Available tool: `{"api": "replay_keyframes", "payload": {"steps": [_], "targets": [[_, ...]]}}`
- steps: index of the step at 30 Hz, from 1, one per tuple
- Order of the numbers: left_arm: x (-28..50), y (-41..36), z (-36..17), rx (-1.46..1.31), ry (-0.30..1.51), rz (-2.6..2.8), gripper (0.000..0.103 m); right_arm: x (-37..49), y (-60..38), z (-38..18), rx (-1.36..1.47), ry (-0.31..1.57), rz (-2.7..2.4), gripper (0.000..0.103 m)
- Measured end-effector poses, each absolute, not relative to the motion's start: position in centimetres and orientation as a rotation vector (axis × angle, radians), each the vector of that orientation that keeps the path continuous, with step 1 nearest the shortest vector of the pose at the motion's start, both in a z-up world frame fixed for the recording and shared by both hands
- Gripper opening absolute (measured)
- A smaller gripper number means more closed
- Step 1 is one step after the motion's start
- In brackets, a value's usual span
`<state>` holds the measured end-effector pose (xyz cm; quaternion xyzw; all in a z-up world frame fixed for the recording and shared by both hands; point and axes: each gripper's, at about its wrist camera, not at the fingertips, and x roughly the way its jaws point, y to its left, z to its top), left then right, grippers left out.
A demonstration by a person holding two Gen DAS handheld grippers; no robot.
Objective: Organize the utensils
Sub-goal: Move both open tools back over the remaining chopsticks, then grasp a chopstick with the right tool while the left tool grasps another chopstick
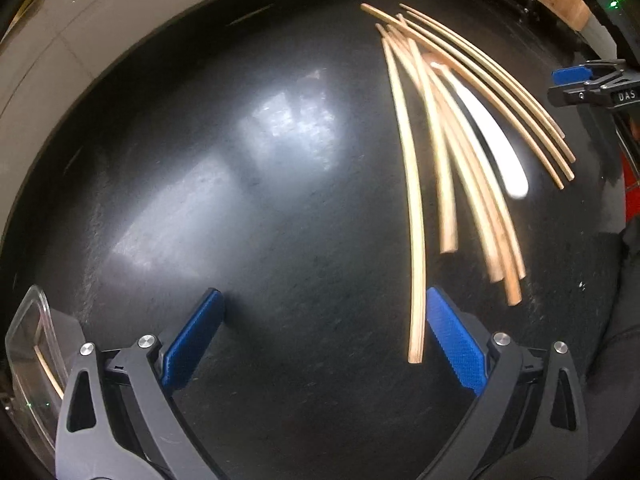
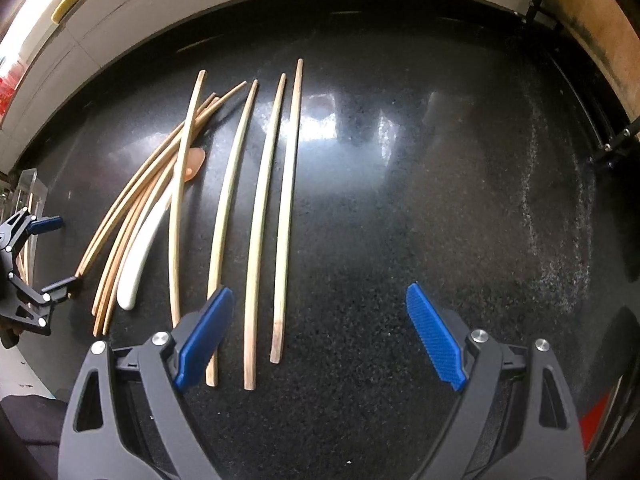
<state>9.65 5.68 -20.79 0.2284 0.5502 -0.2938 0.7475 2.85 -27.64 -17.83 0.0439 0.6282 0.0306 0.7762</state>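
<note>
Several wooden chopsticks (image 2: pixel 260 208) lie loose on the black stone counter (image 2: pixel 400 200), with a white-handled spoon (image 2: pixel 140 248) among them; its tan bowl end is partly under a stick. In the left wrist view the same chopsticks (image 1: pixel 440 152) and the white handle (image 1: pixel 492 132) lie at the upper right. My left gripper (image 1: pixel 324 344) is open and empty above the counter, one chopstick end (image 1: pixel 416 336) just inside its right finger. My right gripper (image 2: pixel 320 344) is open and empty, with three chopstick ends between its fingers. The left gripper also shows in the right wrist view (image 2: pixel 52 248).
A clear plastic container (image 1: pixel 28 344) holding a chopstick stands at the lower left of the left wrist view; it also shows at the left edge of the right wrist view (image 2: pixel 30 188). A pale wall (image 2: pixel 240 4) borders the counter's far edge. A wooden panel (image 2: pixel 600 32) stands far right.
</note>
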Motion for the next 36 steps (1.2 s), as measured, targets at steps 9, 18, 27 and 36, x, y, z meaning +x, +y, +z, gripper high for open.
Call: {"api": "replay_keyframes", "payload": {"steps": [9, 18, 27, 36], "targets": [[13.5, 4.3, -20.7, 0.451, 1.173, -0.603, 0.098, 3.2, -28.1, -19.5, 0.084, 1.366, 0.051, 0.086], [17.7, -0.2, -20.6, 0.452, 1.147, -0.621, 0.098, 5.5, -28.3, -21.2, 0.007, 1.3, 0.039, 0.085], [18.7, -3.9, -20.4, 0.437, 1.115, -0.613, 0.098, 8.7, -26.2, -21.2, -0.035, 1.235, 0.111, 0.065], [15.5, -6.1, -19.3, 0.432, 1.108, -0.64, 0.013, 9.4, -24.3, -20.7, -0.046, 1.226, 0.176, 0.008]]}}
